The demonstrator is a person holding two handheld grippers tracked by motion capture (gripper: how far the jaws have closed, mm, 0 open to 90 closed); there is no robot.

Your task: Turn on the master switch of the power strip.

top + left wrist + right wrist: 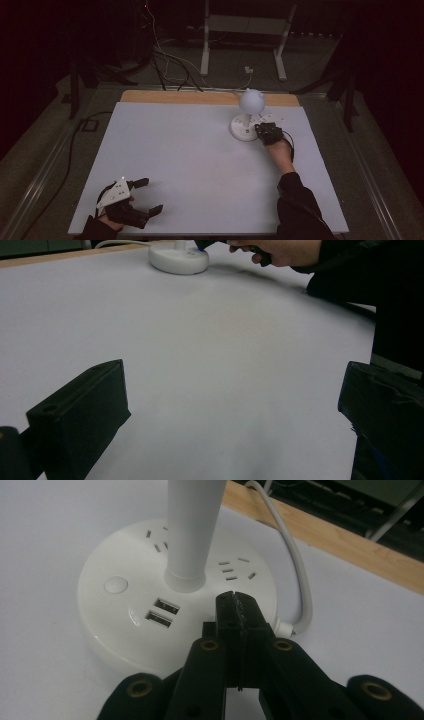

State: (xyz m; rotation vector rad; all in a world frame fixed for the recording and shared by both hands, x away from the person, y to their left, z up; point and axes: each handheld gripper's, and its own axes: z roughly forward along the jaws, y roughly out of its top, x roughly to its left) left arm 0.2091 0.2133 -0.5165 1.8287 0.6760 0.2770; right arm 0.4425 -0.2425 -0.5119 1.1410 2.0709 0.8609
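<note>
Nearest the person, at the table's (190, 165) lower left corner, the left gripper (149, 196) rests low over the white surface with its two black jaws spread wide apart and nothing between them; a grey three-cornered plate (114, 192) sits on top of it and the left hand (116, 214) grips it from behind. In the left gripper view the same jaws stand far apart at either side of the picture, with bare white tabletop between them. Along the right side of the table a dark sleeve (299, 205) reaches forward, and the right hand (281, 150) carries the right gripper (261, 129) up to the lamp's base (244, 131). In the right gripper view its jaws are pressed together with no gap and nothing held, their tip hovering just over the near edge of the round white base; whether the tip touches it I cannot tell. The base carries two USB ports (162, 612), a round button (116, 585) and several socket slots (235, 568), and a white stem (192, 530) rises upright from its middle. A white cable (295, 560) leaves the base on the right and curves away towards the far edge. In the high view the lamp stands in the far right part of the table, topped by a round white head (251, 101). Beyond it runs the table's bare wooden strip (170, 96), then the dim floor with loose cables (170, 65) and a white metal frame (245, 35)
</note>
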